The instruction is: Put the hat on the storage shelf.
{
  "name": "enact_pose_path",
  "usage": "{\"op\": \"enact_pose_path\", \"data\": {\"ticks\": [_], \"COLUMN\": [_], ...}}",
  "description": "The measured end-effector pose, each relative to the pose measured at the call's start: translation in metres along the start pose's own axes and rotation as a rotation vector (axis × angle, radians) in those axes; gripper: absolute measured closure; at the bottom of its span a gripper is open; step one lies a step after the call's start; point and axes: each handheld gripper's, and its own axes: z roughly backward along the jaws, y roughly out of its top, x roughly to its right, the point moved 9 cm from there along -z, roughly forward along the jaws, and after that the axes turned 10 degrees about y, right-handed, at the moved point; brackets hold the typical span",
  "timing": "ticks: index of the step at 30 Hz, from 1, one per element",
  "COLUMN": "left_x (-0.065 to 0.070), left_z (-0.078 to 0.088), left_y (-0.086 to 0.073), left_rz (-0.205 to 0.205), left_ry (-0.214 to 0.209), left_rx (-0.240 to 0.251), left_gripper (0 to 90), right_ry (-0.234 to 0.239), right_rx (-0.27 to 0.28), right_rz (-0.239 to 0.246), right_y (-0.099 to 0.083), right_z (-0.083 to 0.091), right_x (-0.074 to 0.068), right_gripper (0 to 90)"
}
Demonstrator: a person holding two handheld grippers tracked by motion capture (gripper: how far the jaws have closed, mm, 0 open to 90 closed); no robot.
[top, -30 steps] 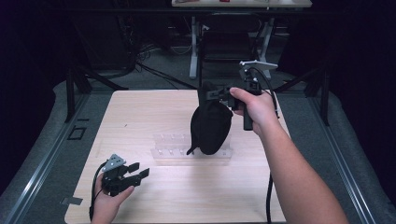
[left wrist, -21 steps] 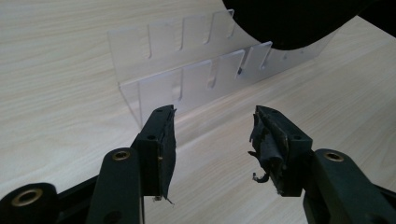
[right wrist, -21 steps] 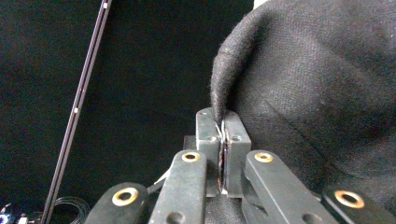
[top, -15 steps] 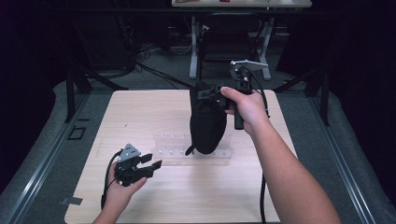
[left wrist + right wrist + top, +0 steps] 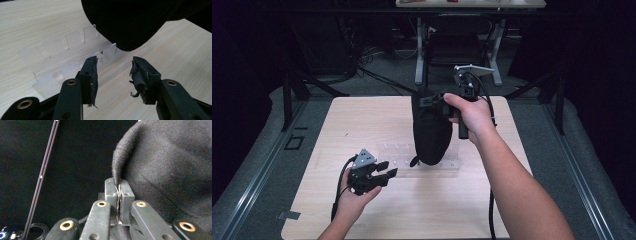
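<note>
The right gripper (image 5: pixel 435 100), held in the person's right hand (image 5: pixel 472 116) above the far half of the table (image 5: pixel 362 115), has its jaws pressed together on a fold at the upper edge of one black fabric pouch (image 5: pixel 430 127). In the right gripper view the two jaws meet with only the thin edge of the woven black cloth (image 5: pixel 172 165) between them; the weave of the fabric is legible there, whereas the high view renders the pouch as a plain dark shape. The pouch hangs downward from the pinch point, its rounded lower end just above one clear plastic rack (image 5: pixel 422 161) that lies flat on the light wooden tabletop. Whether the pouch touches the rack cannot be determined. The left gripper (image 5: pixel 384 169), held in the left hand (image 5: pixel 354 196) near the front left of the table, has its jaws spread apart with nothing between them. In the left gripper view the worn black pads (image 5: pixel 140 75) frame the near end of the rack (image 5: pixel 62 60), and the slotted upright tabs along both of its long sides are distinguishable, a detail too faint to resolve from above. The bottom of the pouch (image 5: pixel 130 22) occupies the upper part of that view. Count: two grippers, one pouch, one rack. A cable (image 5: pixel 490 210) trails from the right gripper along the forearm toward the near table edge.
</note>
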Motion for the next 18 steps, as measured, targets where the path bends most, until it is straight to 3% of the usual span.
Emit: {"op": "enact_pose_path", "data": {"ticks": [11,18], "left_x": [0.023,0.033], "left_z": [-0.002,-0.012], "left_y": [0.02,0.025], "left_rz": [-0.058,-0.094], "left_ry": [-0.048,-0.057], "left_rx": [0.03,0.013], "left_gripper": [57.6,62.3], "right_ry": [0.007,0.012], "right_rx": [0.002,0.005], "right_rz": [-0.004,-0.003], "right_y": [0.001,0.002], "right_z": [-0.006,-0.011], "right_x": [-0.001,-0.001], "right_gripper": [88.1,88.0]}}
